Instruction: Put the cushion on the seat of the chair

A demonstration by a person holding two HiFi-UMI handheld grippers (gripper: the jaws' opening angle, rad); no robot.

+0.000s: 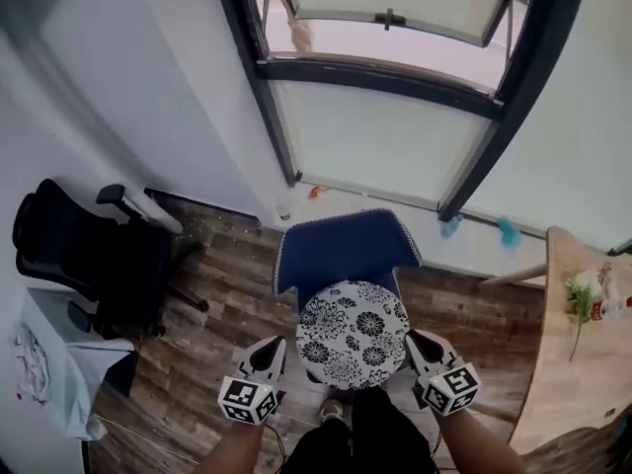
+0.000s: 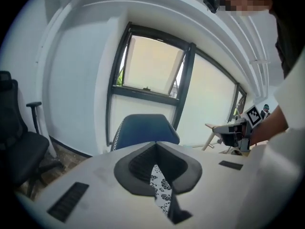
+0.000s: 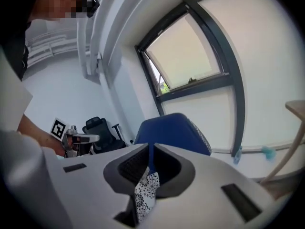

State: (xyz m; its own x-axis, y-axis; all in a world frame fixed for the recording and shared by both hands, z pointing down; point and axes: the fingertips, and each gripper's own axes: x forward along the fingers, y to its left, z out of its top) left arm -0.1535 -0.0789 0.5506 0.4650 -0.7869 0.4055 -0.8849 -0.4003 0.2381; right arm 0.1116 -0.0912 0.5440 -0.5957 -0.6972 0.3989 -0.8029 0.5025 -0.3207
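Note:
A round cushion (image 1: 353, 332) with a black-and-white flower print hangs in the air in front of the blue chair (image 1: 341, 245), above the floor. My left gripper (image 1: 275, 347) is shut on its left edge and my right gripper (image 1: 411, 341) on its right edge. In the left gripper view a strip of the printed cushion (image 2: 161, 191) is pinched between the jaws, with the chair (image 2: 143, 128) beyond. The right gripper view shows the cushion's fabric (image 3: 144, 193) clamped the same way, the blue chair (image 3: 174, 130) behind it and the left gripper (image 3: 78, 140) off to the side.
A black office chair (image 1: 89, 255) stands at the left, with a white cabinet (image 1: 59, 373) near it. A wooden table (image 1: 573, 344) with flowers is on the right. A tall dark-framed window (image 1: 395, 117) lies behind the blue chair. The person's legs (image 1: 380, 433) are below the cushion.

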